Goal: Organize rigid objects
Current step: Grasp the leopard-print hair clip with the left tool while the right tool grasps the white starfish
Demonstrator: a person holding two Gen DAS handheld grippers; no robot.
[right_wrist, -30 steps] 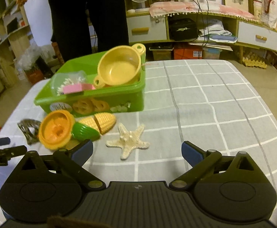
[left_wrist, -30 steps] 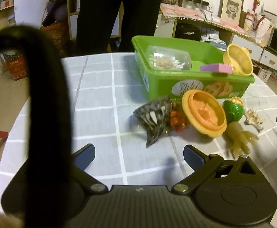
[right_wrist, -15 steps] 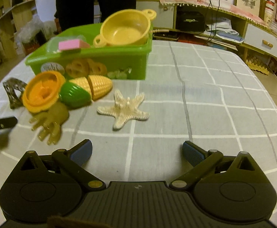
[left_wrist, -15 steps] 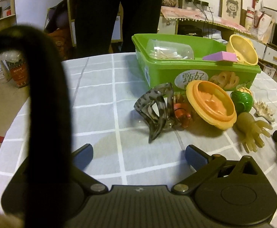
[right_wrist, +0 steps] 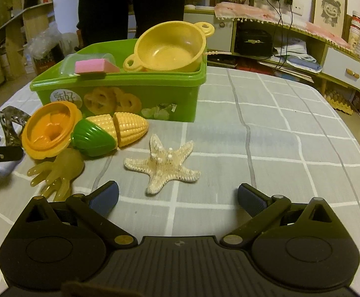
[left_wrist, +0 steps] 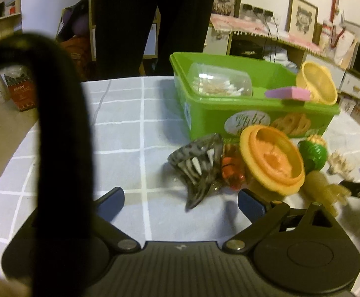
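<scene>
Starfish point(right_wrist: 161, 165) lies flat on the bench point(right_wrist: 291, 133) just ahead of the right tool point(right_wrist: 177, 198), centred between its wide-open jaws, nearer than the left tool point(left_wrist: 180, 199), also open.

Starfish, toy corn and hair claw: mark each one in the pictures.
starfish point(right_wrist: 162, 164), right wrist view, on its raised centre
toy corn point(right_wrist: 130, 126), right wrist view, on the yellow kernel half
hair claw point(left_wrist: 196, 165), left wrist view, on its teeth
</scene>
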